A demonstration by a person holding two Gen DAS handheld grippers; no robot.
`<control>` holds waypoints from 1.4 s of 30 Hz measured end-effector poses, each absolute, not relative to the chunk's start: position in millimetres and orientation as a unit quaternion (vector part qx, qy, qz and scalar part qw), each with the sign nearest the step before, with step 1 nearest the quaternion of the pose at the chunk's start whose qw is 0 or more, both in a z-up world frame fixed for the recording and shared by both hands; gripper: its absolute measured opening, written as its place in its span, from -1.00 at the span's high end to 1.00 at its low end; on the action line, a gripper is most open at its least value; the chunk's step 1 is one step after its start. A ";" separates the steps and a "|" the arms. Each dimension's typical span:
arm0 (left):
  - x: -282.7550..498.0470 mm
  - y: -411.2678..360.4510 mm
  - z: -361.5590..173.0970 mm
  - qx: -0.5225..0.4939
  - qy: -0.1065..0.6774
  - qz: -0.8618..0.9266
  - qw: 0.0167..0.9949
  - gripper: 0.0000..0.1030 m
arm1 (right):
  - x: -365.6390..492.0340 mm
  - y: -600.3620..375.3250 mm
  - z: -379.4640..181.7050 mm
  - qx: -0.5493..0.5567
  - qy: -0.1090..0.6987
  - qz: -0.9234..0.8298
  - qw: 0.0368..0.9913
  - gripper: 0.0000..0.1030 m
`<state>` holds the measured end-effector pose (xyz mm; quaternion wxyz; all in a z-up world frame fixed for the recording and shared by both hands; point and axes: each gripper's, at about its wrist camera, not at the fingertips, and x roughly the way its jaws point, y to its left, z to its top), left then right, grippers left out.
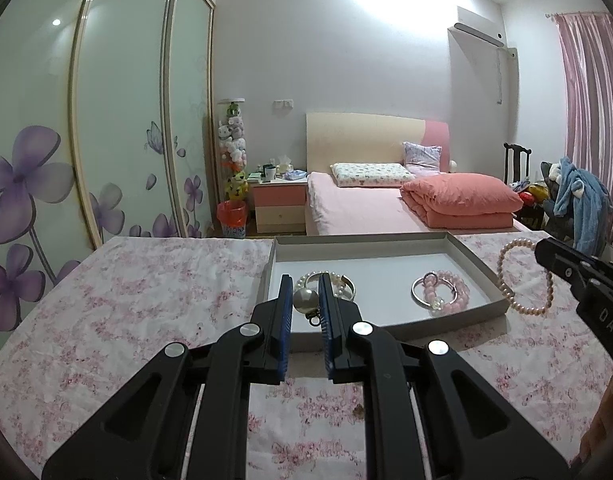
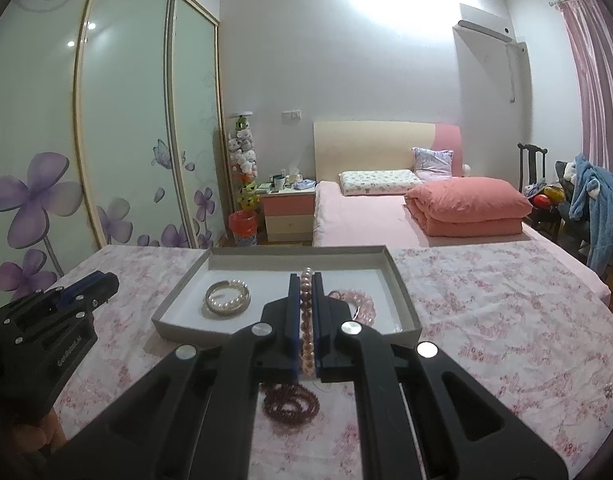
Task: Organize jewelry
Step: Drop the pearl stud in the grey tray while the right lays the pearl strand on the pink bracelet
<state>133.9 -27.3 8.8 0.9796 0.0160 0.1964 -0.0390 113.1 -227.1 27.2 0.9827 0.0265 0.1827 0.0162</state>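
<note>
- Left tongs (image 1: 305, 294) clamped on a large pearl pendant (image 1: 305, 300), held above the near left part of the tray (image 1: 472, 258).
- Right tongs (image 2: 305, 292) closed on a pink pearl bracelet (image 2: 307, 332), which runs lengthwise between the pads; in the left view the loop hangs from the tips just off the tray's right edge.
- Tray standing at the far edge of the desk (image 1: 146, 292), on a pink floral cloth.
- In the tray's left half: a silver bangle (image 2: 226, 304) with a white pearl strand (image 2: 228, 300) lying across it.
- In the tray's right half: pink bead bracelets (image 1: 446, 288) touching a silver ring (image 1: 422, 294).
- Dark red beads (image 2: 292, 402) coiled on the cloth near the desk's front edge, below the right tongs.
</note>
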 end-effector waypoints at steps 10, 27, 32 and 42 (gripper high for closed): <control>148.3 -31.1 15.6 0.011 0.179 -0.032 0.983 0.73 | 131.1 -236.0 29.7 0.034 0.172 0.004 0.984 0.88; 193.8 -48.2 5.8 0.017 0.185 -0.044 0.982 0.73 | 194.7 -238.2 11.8 0.042 0.202 0.004 0.979 0.88; 209.6 -52.2 -1.1 0.015 0.194 -0.047 0.980 0.73 | 216.6 -238.1 2.2 0.044 0.217 0.007 0.975 0.88; 239.0 -59.8 -19.4 0.018 0.227 -0.057 0.972 0.73 | 254.8 -241.1 -18.8 0.061 0.261 0.018 0.963 0.88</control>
